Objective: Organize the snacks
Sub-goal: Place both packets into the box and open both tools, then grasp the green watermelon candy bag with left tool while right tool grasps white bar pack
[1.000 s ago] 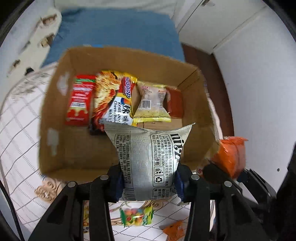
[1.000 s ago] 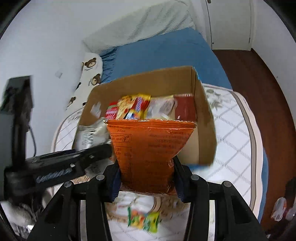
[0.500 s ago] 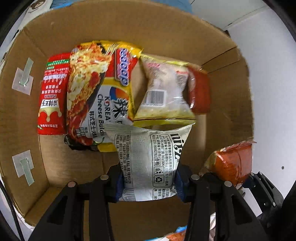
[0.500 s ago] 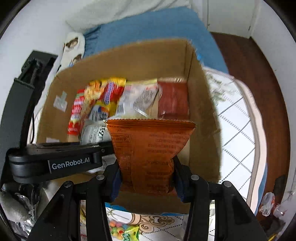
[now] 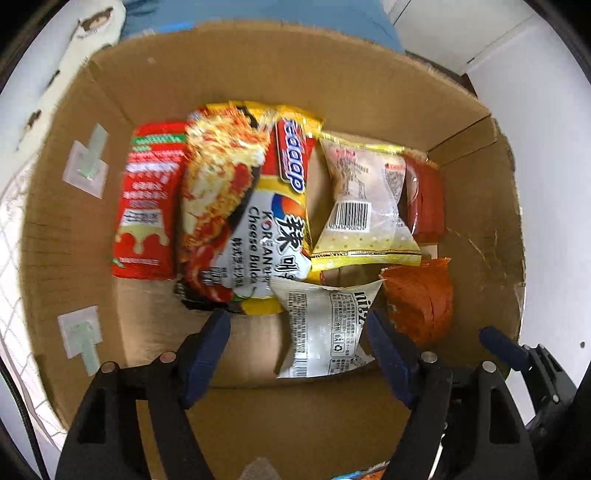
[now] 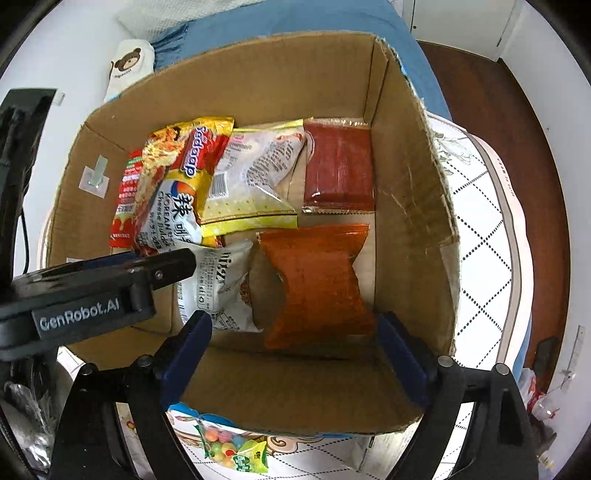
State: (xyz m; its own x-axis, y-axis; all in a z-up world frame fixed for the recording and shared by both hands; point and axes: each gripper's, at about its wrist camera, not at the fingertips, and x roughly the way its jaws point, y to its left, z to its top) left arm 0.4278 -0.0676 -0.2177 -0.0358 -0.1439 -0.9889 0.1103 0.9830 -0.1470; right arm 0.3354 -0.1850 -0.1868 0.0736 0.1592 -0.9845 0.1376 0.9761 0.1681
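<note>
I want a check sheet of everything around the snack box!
Surface: quilted white cover under the box.
Job's things: cardboard box holds noodle packet, red packet, yellow-edged packet, dark red packet, silver packet, orange packet.
Clutter: candy bag outside the box.
Grippers: left hand-held gripper, right hand-held gripper, jaws just opened, packets released.
Cables: black cable.
Surroundings: blue bedding, wooden floor.

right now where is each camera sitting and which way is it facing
Left wrist: on the left claw, facing down into the brown cardboard box; its open blue-padded fingers show.
Right wrist: on the right claw, facing down into that box; its own fingers show.
Shared: the silver-white snack packet and crinkled orange snack bag.
</note>
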